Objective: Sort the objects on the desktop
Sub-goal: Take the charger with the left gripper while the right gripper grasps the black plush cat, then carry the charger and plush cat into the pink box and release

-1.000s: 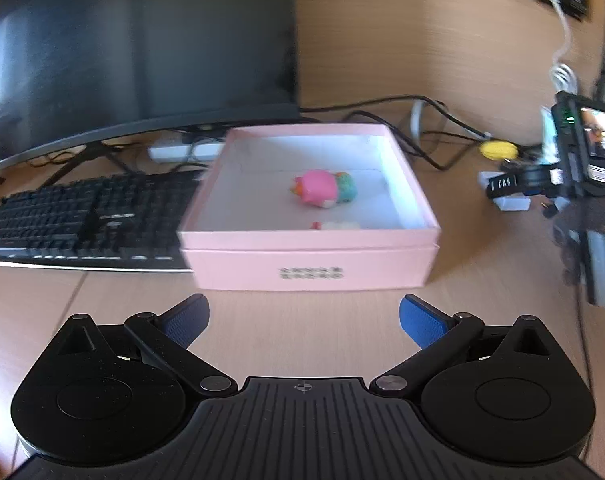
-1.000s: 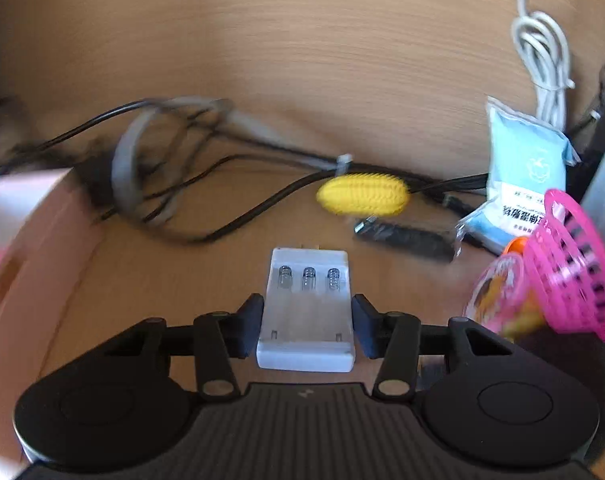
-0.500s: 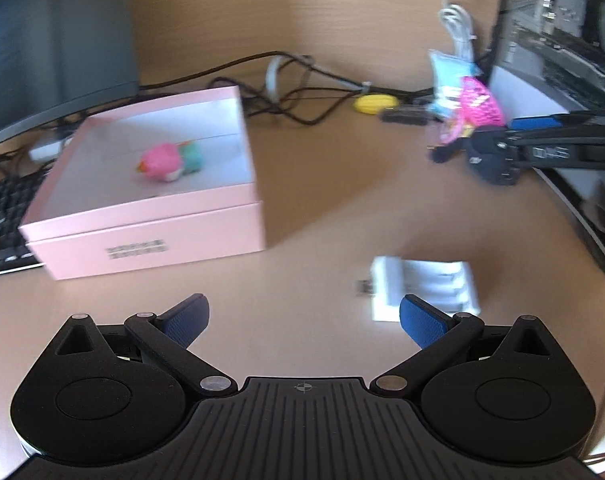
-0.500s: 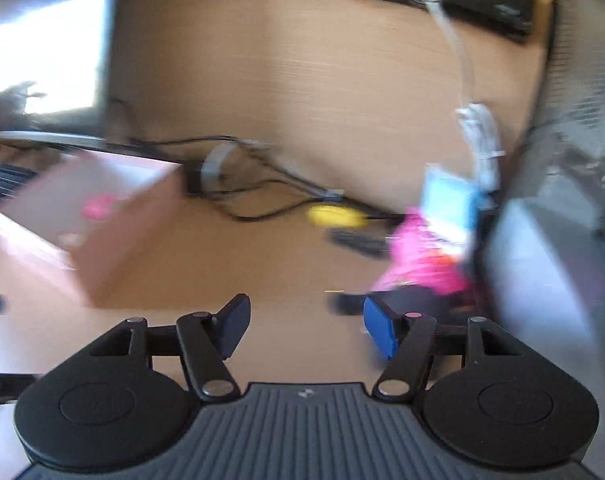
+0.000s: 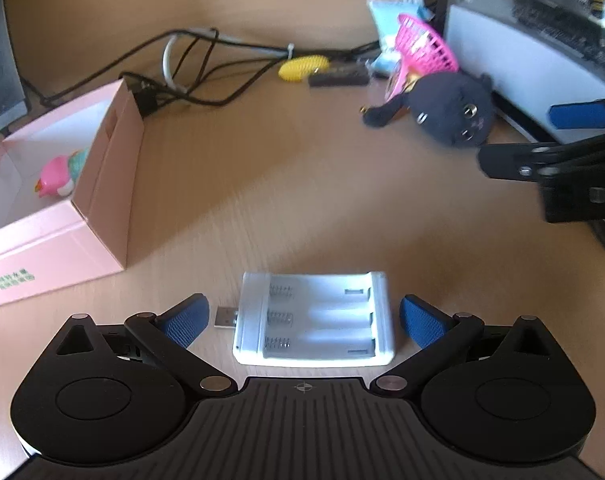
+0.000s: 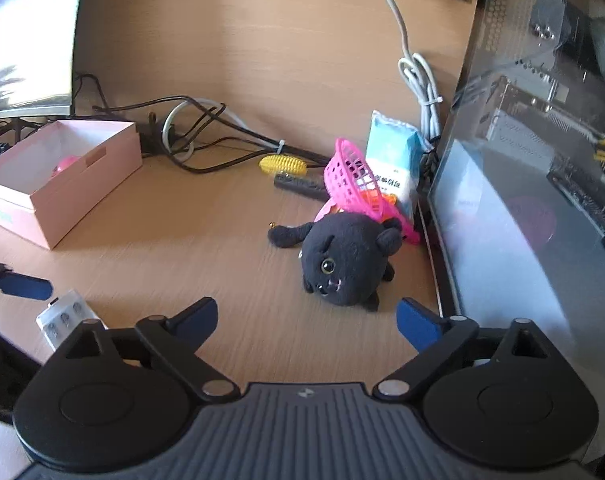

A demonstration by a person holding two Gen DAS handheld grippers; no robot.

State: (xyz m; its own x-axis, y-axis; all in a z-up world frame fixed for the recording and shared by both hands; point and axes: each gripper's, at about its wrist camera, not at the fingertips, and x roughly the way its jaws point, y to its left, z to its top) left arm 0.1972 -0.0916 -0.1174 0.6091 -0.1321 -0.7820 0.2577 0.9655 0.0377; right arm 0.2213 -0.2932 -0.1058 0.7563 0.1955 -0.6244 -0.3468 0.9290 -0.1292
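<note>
Left tongs [image 5: 302, 322] wide open, charger [image 5: 314, 318] between pads, untouched; right tongs [image 6: 306, 320] opening, empty, plush [image 6: 344, 260] ahead.

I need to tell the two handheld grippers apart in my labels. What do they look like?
They look alike. The left gripper and right gripper each have a black ribbed body, two round black side housings, black linkage arms with silver pivot pins, and blue textured finger pads. No cables or sleeves show.

charger [image 5: 314, 322] right of box [image 5: 62, 216]
</note>
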